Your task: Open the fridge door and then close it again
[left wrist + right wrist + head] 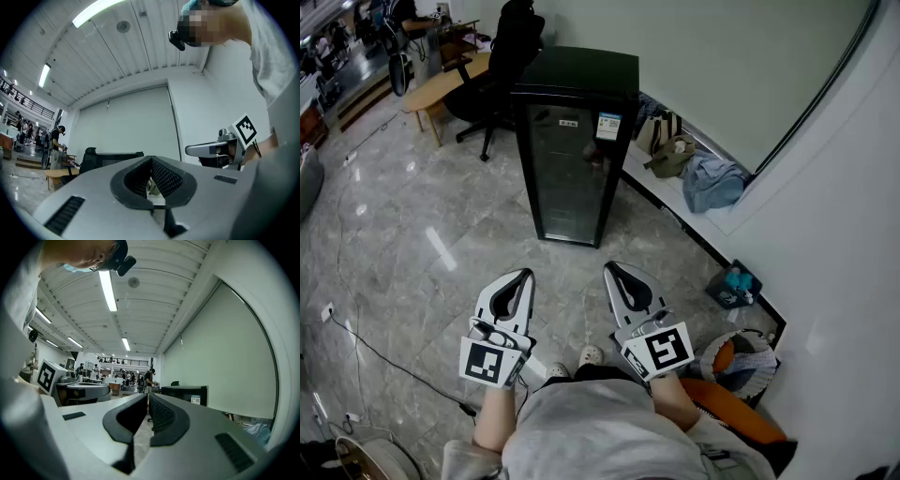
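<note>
A tall black fridge [572,141] with a dark glass door stands on the grey tiled floor ahead, its door closed flat. A small label sits at the door's upper right corner. My left gripper [522,275] and right gripper [612,270] are held side by side well short of the fridge, both pointing level at it. Each one is shut with nothing in it. In the left gripper view the jaws meet at the left gripper's [151,159] tip, with the fridge [120,155] far behind. The right gripper view has the fridge [185,392] beyond the right gripper's [148,394] closed tips.
A black office chair [502,56] and a wooden desk [441,84] stand left of the fridge. Bags [670,155] and a blue cloth [712,178] lie along the wall ledge on the right. A cable [384,356] runs over the floor at left. A basket [745,361] sits near my right side.
</note>
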`<state>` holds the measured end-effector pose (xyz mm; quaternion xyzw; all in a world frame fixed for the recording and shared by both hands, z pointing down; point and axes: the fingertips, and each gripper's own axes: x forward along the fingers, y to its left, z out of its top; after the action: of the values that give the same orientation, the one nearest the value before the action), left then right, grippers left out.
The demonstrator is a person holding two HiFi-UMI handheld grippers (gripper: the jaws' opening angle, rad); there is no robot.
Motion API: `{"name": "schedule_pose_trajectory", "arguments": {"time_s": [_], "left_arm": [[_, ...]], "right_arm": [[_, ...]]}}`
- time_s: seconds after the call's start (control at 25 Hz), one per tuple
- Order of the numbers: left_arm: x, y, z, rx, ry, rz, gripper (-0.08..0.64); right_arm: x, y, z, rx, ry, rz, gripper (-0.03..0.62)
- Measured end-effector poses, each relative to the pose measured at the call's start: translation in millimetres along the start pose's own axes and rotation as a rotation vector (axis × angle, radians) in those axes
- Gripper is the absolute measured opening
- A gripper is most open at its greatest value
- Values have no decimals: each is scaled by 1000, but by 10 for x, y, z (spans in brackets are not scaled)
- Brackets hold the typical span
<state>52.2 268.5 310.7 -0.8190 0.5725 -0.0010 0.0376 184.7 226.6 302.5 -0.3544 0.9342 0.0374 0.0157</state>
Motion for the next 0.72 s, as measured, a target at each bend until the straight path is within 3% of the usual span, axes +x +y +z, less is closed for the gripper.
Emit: {"name": "schedule_pose_trajectory", "arguments": {"time_s": [0.72], "left_arm": [[318, 63, 15, -5, -26, 44, 14]], "right_arm": [[240, -300, -4, 16, -51, 35, 26]]}}
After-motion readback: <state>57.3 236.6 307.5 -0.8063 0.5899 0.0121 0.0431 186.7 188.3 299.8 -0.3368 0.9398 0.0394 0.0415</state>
